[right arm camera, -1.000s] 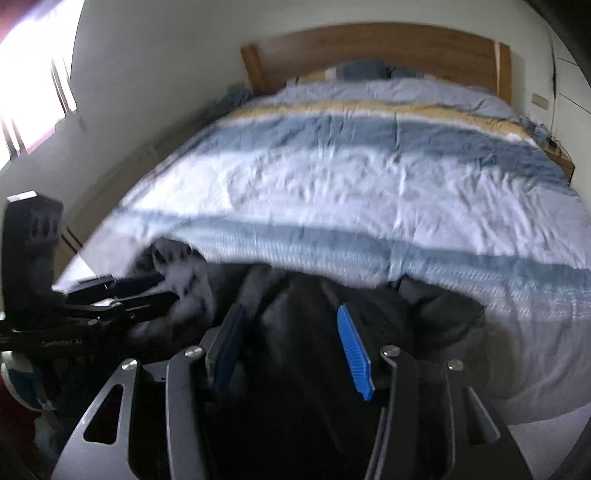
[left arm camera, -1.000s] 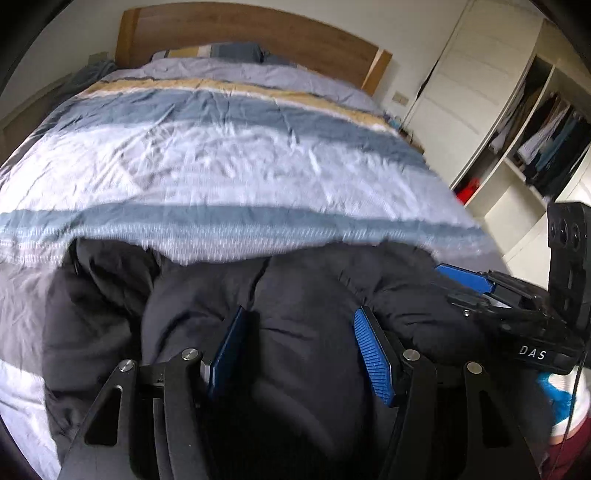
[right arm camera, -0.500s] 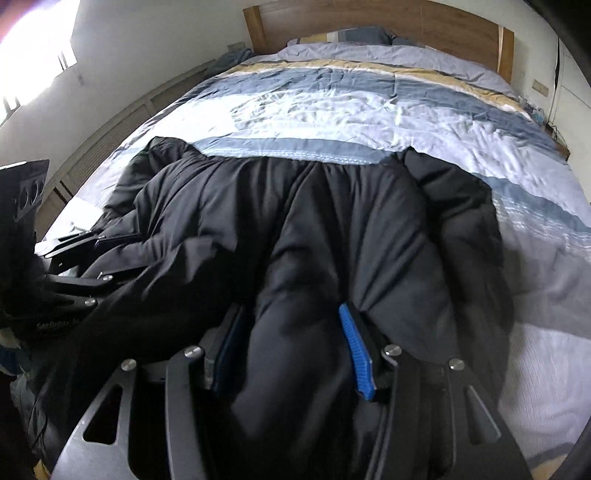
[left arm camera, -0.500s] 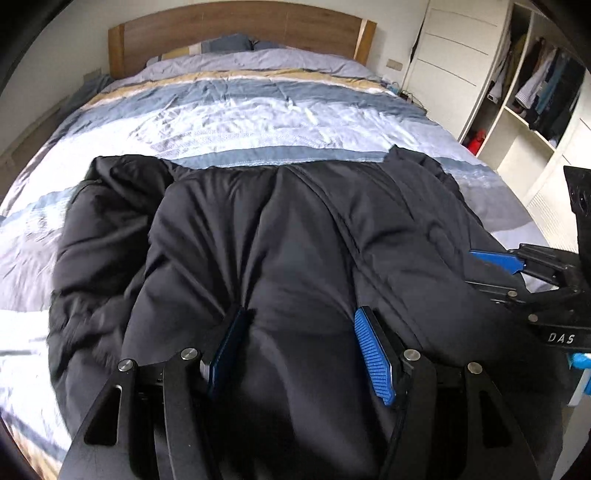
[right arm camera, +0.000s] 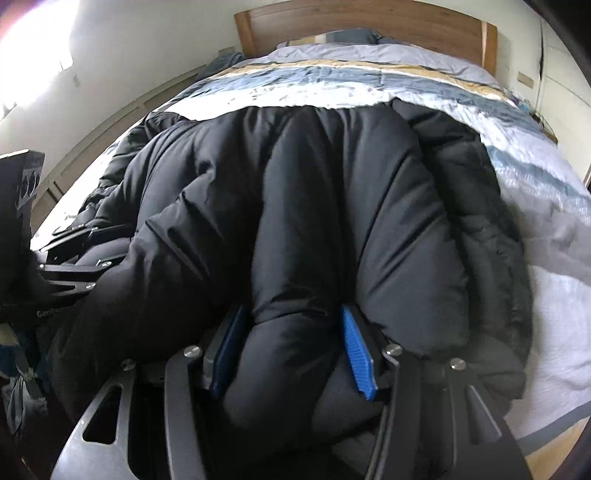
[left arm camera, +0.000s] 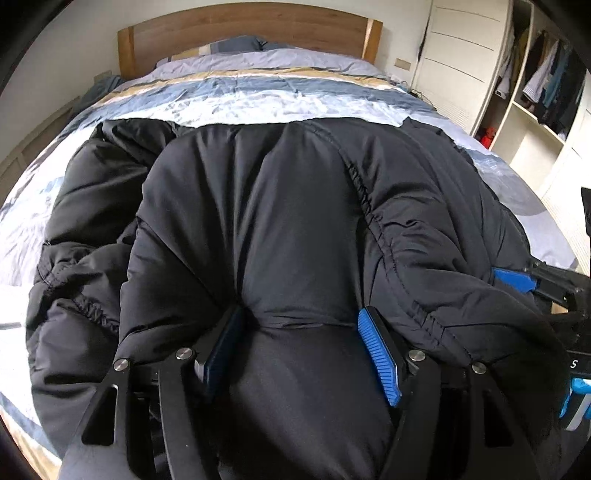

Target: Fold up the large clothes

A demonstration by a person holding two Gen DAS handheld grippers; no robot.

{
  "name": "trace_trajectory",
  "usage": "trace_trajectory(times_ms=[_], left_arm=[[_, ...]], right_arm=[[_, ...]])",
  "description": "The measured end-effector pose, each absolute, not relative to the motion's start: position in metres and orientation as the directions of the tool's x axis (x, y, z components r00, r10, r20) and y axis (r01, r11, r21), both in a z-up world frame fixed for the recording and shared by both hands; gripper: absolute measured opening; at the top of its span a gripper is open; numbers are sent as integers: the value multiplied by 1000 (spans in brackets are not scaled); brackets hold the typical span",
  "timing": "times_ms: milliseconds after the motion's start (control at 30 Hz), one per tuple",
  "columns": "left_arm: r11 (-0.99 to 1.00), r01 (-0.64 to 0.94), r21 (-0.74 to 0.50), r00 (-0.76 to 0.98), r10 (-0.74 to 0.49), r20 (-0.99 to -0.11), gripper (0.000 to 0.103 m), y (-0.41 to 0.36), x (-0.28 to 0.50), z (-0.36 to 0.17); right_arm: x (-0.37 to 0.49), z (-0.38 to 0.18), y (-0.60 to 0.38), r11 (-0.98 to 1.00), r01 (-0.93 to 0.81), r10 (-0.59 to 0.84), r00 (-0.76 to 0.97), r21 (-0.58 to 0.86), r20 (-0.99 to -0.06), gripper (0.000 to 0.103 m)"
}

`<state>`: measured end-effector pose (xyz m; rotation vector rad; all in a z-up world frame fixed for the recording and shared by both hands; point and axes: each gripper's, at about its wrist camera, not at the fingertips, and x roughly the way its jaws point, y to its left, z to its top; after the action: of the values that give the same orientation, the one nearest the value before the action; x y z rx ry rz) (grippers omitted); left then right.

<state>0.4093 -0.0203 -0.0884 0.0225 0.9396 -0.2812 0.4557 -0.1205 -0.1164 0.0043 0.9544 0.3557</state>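
Black jacket [left arm camera: 280,229] spread on the near half of the bed [left arm camera: 258,96].
Left gripper [left arm camera: 301,347] and right gripper [right arm camera: 291,339] each pinch a puffy fold of its near hem; wardrobe [left arm camera: 546,92] stands far right.

- A wooden headboard [left arm camera: 249,35] stands at twelve o'clock against a plain pale wall [right arm camera: 147,51].
- The bed's striped duvet [left arm camera: 258,96], in bands of blue, white and tan, runs up to pillows [left arm camera: 236,46] under the headboard.
- At two o'clock in the left wrist view, a white wardrobe [left arm camera: 461,55] has closed doors beside open shelves hung with clothes [left arm camera: 546,85].
- Bright daylight comes in at ten o'clock of the right wrist view, from a window [right arm camera: 33,48] too glaring to make out.
- Wooden floor [right arm camera: 550,450] shows at five o'clock.
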Motion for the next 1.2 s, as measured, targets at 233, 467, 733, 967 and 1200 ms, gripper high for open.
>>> trace_trajectory(times_ms=[233, 467, 733, 967, 1200], left_arm=[[966, 232, -113, 567, -229, -791, 64, -16, 386, -63], [970, 226, -96, 589, -214, -779, 68, -19, 347, -62], [981, 190, -37, 573, -142, -807, 70, -30, 358, -64], [985, 172, 12, 642, -103, -760, 72, -30, 322, -30], [985, 171, 40, 717, -96, -691, 74, -31, 268, 6]], right_arm=[[433, -94, -117, 948, -285, 276, 529, 139, -802, 51], [395, -87, -114, 944, -312, 269, 542, 107, -796, 52], [401, -100, -117, 960, -249, 242, 516, 126, -822, 54], [374, -76, -122, 968, -211, 233, 531, 139, -815, 54], [324, -49, -137, 966, -169, 258, 581, 196, -772, 54]])
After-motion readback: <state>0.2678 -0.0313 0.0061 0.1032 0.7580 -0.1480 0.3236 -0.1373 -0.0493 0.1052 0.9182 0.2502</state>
